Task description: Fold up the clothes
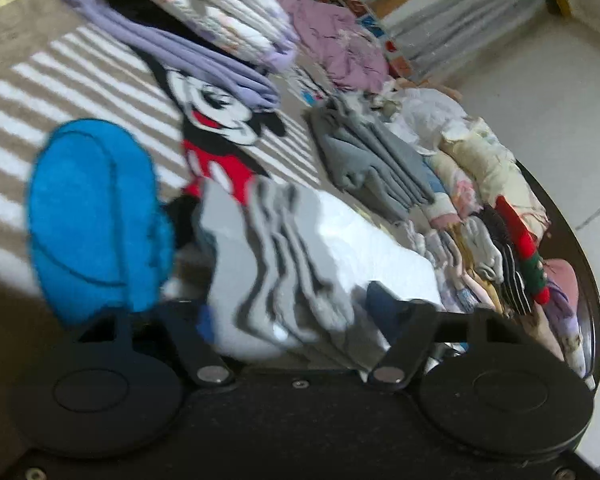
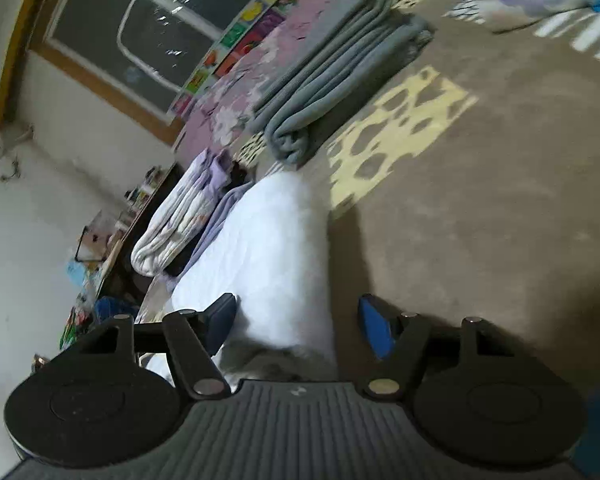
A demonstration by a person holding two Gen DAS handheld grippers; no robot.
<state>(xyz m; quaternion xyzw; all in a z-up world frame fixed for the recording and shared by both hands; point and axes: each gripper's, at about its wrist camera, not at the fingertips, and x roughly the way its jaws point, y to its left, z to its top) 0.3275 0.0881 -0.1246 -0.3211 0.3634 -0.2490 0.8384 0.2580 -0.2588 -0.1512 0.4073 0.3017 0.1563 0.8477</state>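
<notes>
Left gripper (image 1: 296, 312) clenched on grey-striped white garment (image 1: 300, 248) w/ jaws apart; right gripper (image 2: 298, 324) released, straddling white cloth (image 2: 268, 248) on carpet (image 2: 480, 220).

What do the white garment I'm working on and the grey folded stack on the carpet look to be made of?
White garment: seemingly a soft, matte quilted or textured cotton-like fabric; faint puckered pattern, though blur leaves it open. Grey folded stack: looks like fleece or thick knit, matte and plush, with rounded bulky folds. Carpet: short, matte pile.
</notes>
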